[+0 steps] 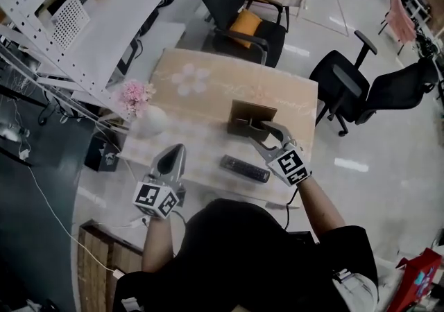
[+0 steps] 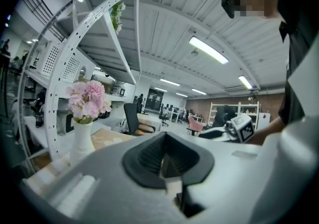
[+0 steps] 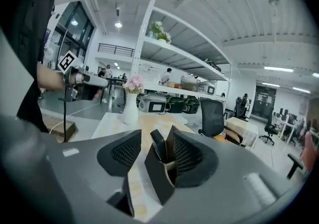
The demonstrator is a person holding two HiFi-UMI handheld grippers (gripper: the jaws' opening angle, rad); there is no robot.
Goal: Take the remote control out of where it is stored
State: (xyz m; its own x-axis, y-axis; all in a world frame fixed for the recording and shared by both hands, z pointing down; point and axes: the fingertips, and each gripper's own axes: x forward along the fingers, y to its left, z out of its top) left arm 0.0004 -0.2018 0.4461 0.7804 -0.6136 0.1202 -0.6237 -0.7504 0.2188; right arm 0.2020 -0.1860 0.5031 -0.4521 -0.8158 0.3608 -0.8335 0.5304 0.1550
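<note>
A remote control [image 1: 244,168] lies flat on the table [image 1: 208,96], just near of the brown holder [image 1: 250,113]. The right gripper [image 1: 260,132] has its jaws apart around a dark slim piece [image 3: 159,144] standing in the holder, perhaps a second remote. If that one is wanted, I think the pads should close on it alone, not on the holder wall, and lift it straight up; the left gripper [image 1: 173,154] waits with jaws together, empty.

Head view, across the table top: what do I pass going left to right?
Vase → left gripper → remote → right gripper. The holder overlaps the remote and the right gripper, so it is left out.
</note>
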